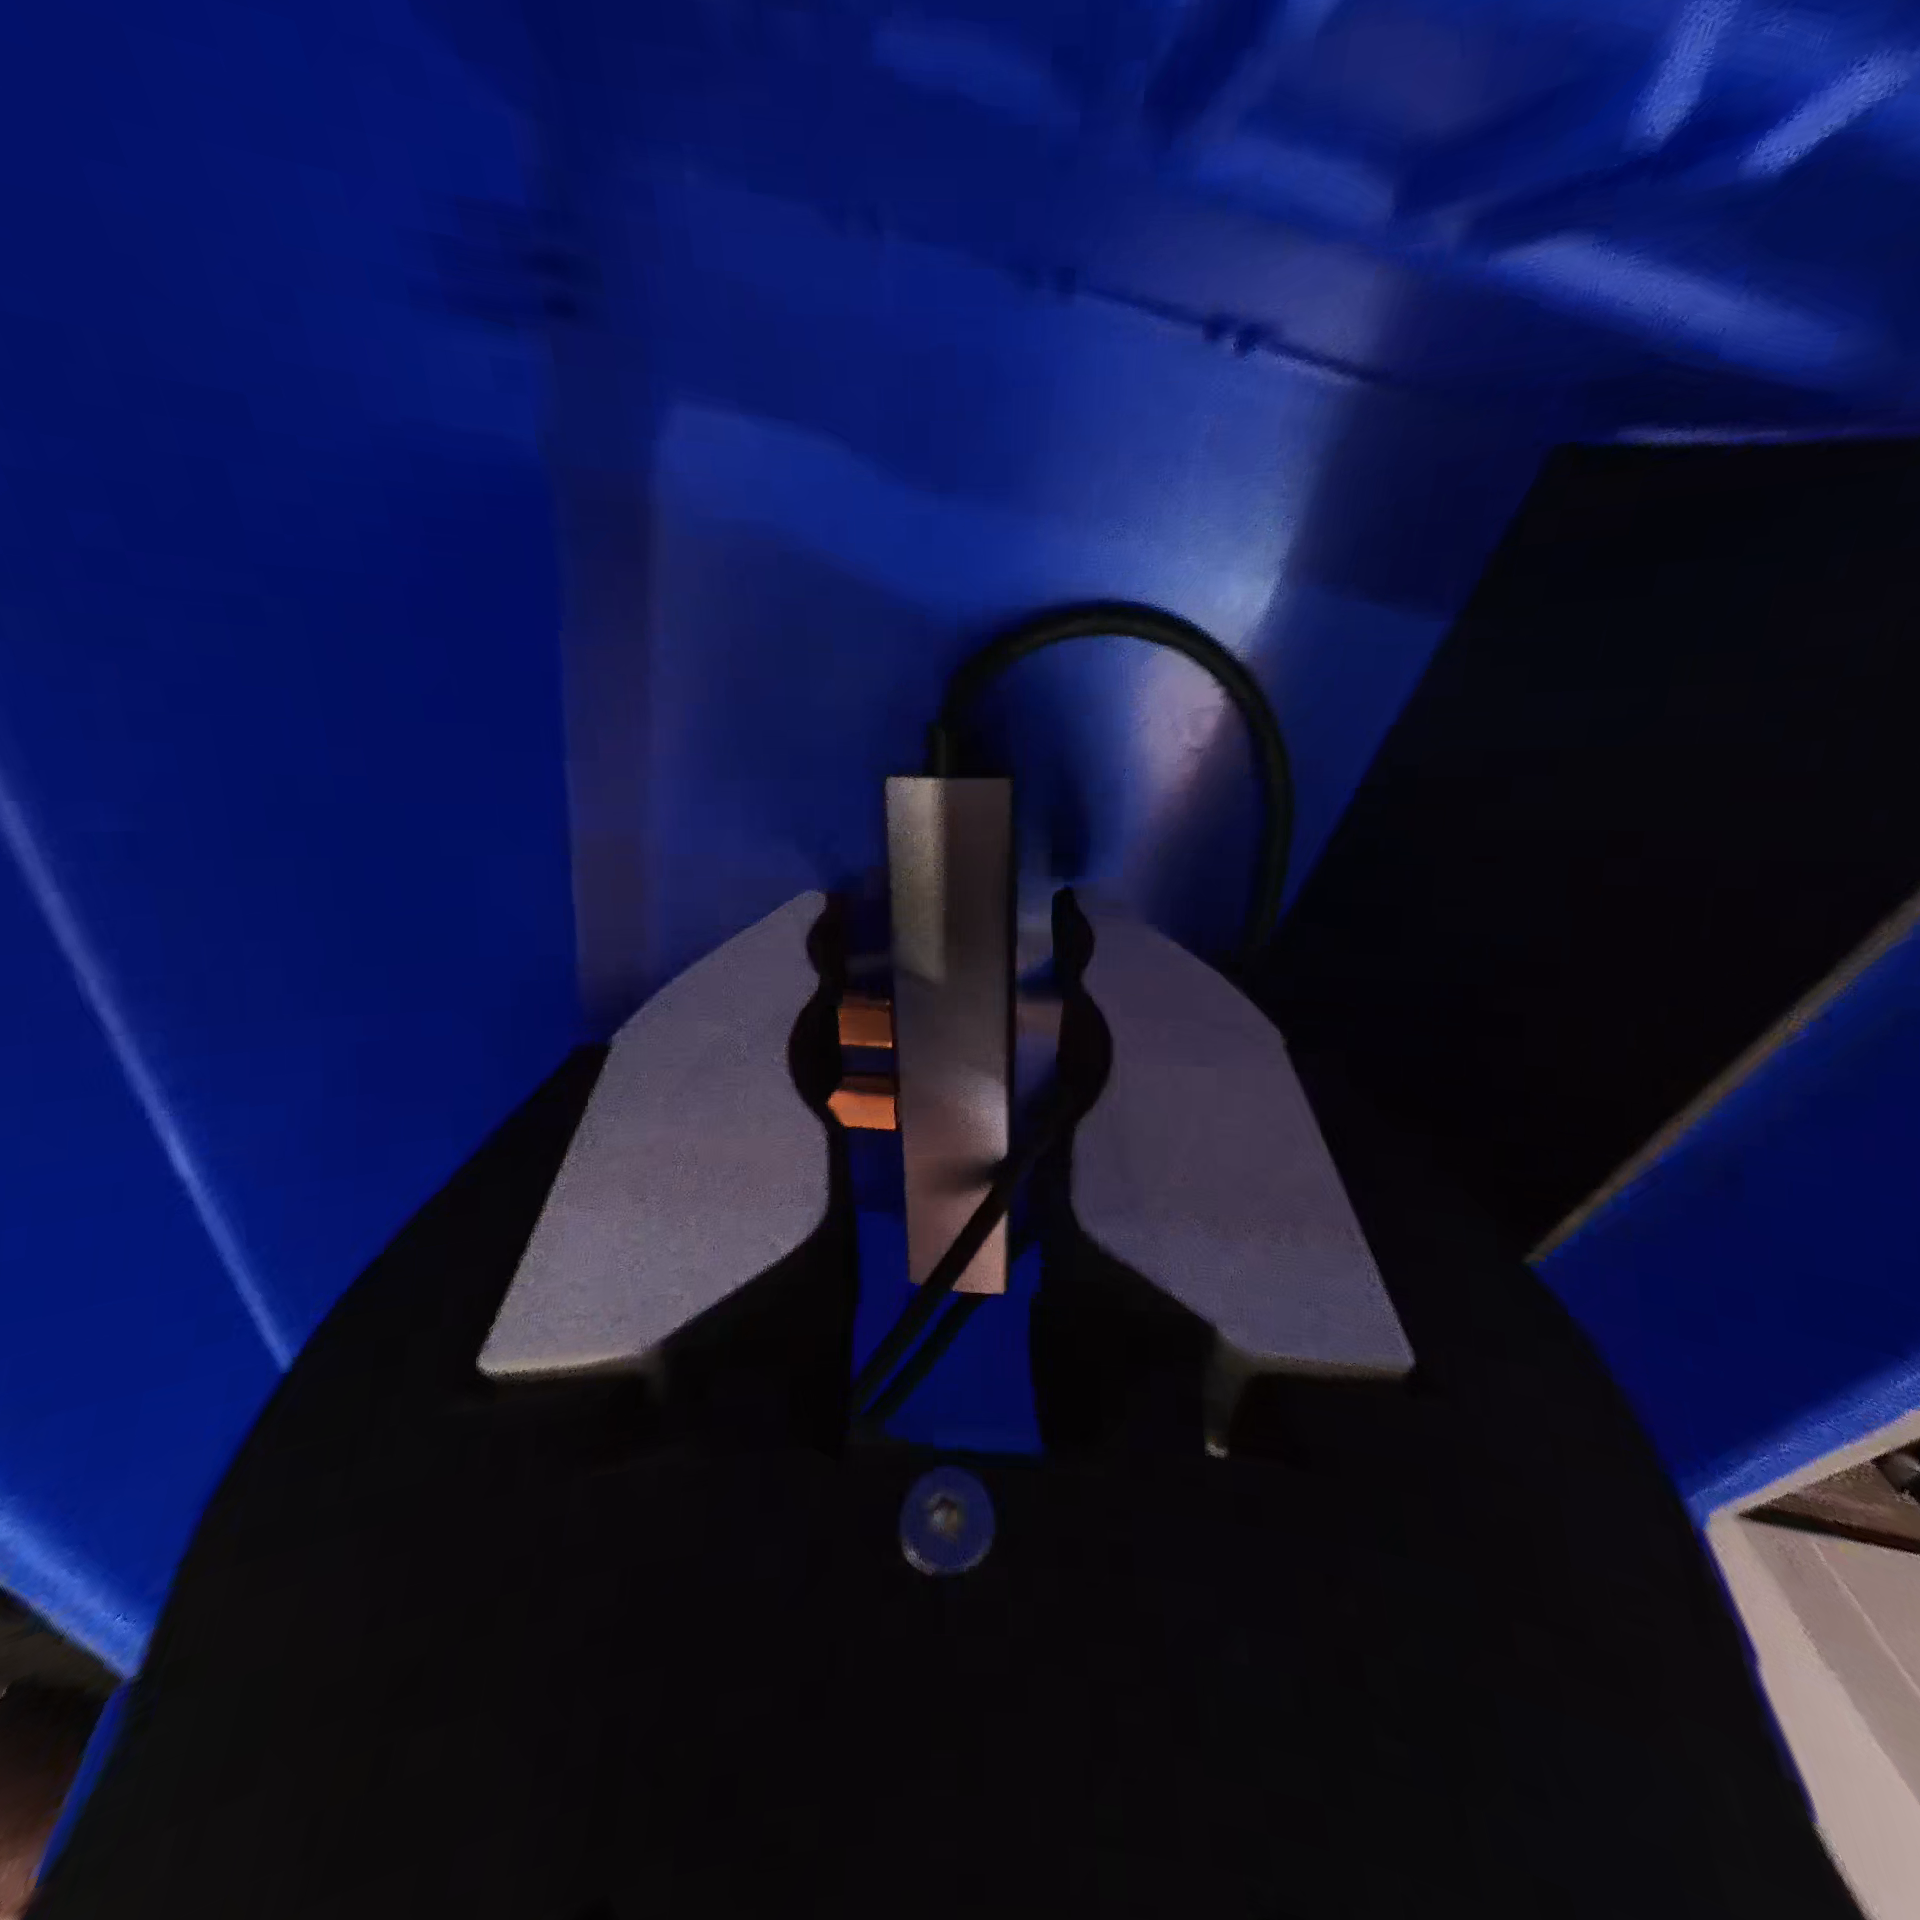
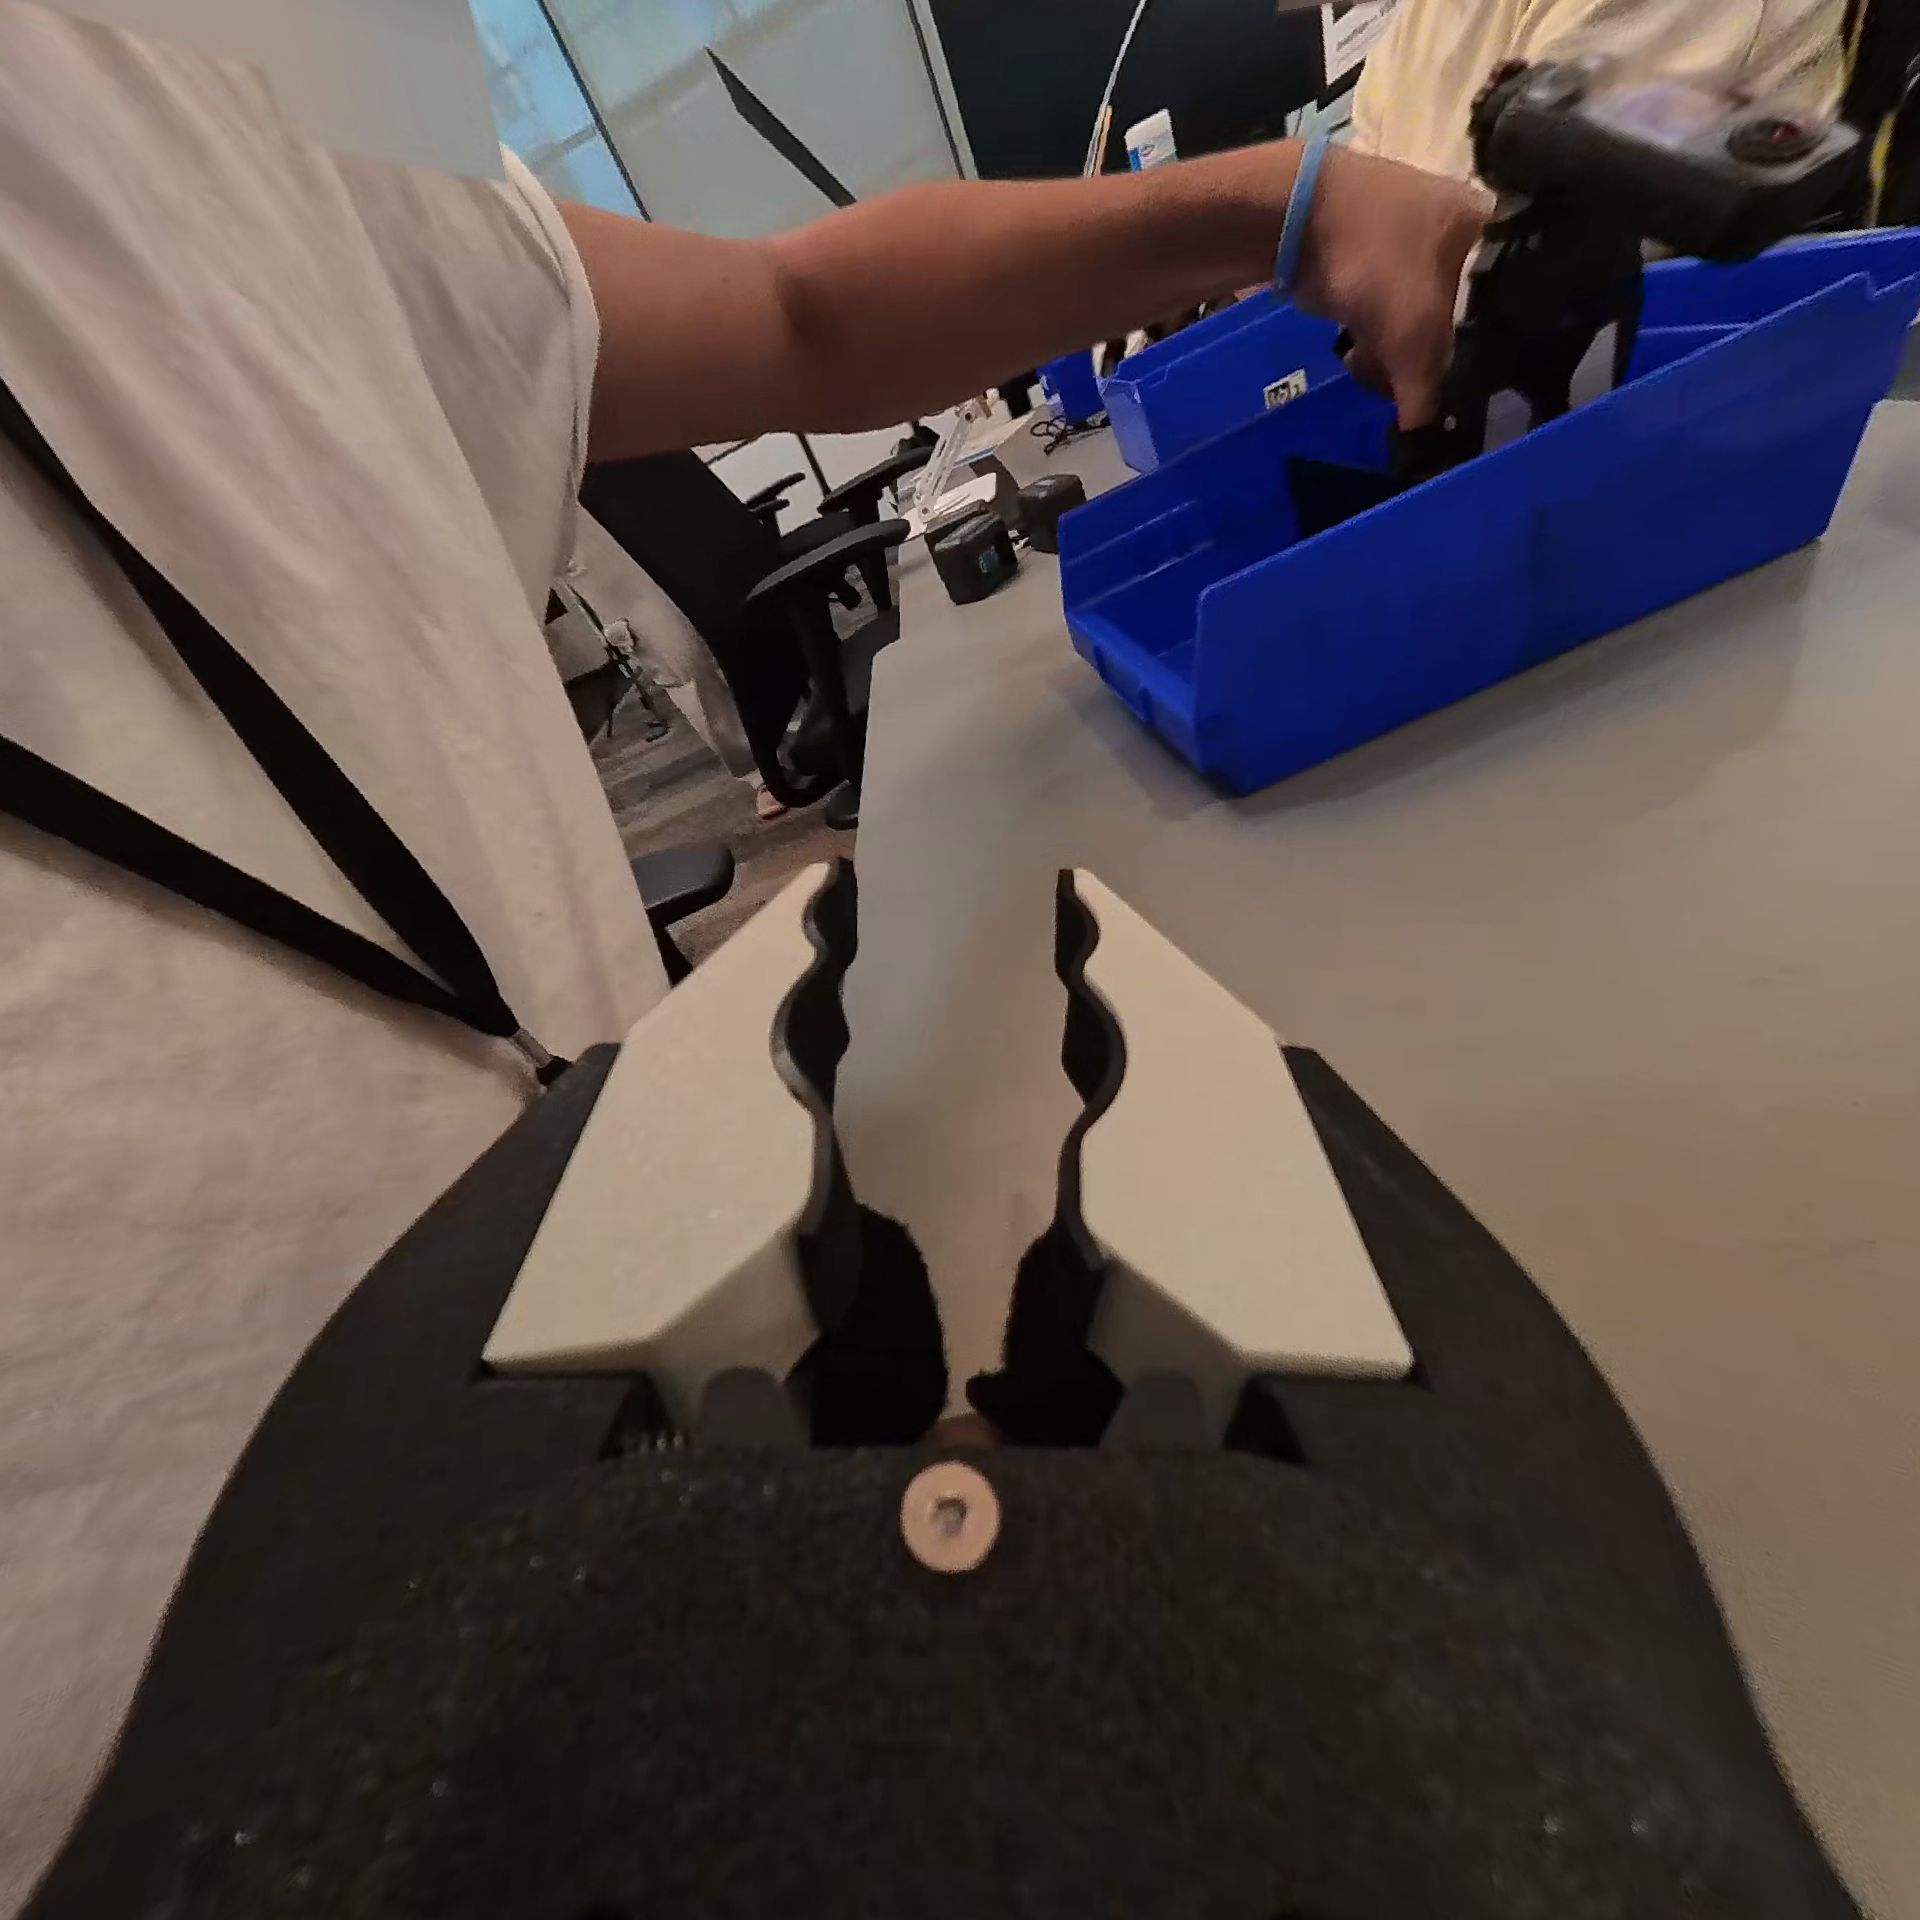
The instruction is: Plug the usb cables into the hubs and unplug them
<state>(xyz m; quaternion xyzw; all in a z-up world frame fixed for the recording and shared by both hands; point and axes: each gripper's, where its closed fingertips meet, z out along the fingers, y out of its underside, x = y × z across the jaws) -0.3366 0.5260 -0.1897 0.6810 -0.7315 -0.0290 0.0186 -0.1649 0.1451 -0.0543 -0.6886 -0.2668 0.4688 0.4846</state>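
Observation:
In the left wrist view my left gripper (image 1: pixel 945 914) is down inside a blue plastic bin (image 1: pixel 416 623). Its jaws stand apart on either side of a slim grey metal adapter (image 1: pixel 951 1039) with a looped black cable (image 1: pixel 1226 675). A gap shows between the adapter and the left finger, with something orange (image 1: pixel 868 1029) in it. In the right wrist view my right gripper (image 2: pixel 956 883) is open and empty, low over the grey table (image 2: pixel 1455 1039). The same bin (image 2: pixel 1455 613) stands at the far right, with the left gripper (image 2: pixel 1475 395) reaching into it, tips hidden.
A dark panel (image 1: pixel 1610 831) stands in the bin to the right of the adapter. A second blue bin (image 2: pixel 1195 384) sits behind the first. The person's arm (image 2: pixel 935 291) and white shirt (image 2: pixel 260 623) fill the left. Office chairs (image 2: pixel 810 582) and small black devices (image 2: pixel 971 556) lie beyond the table edge. Across from one pair of fingers to the other is roughly 45 centimeters.

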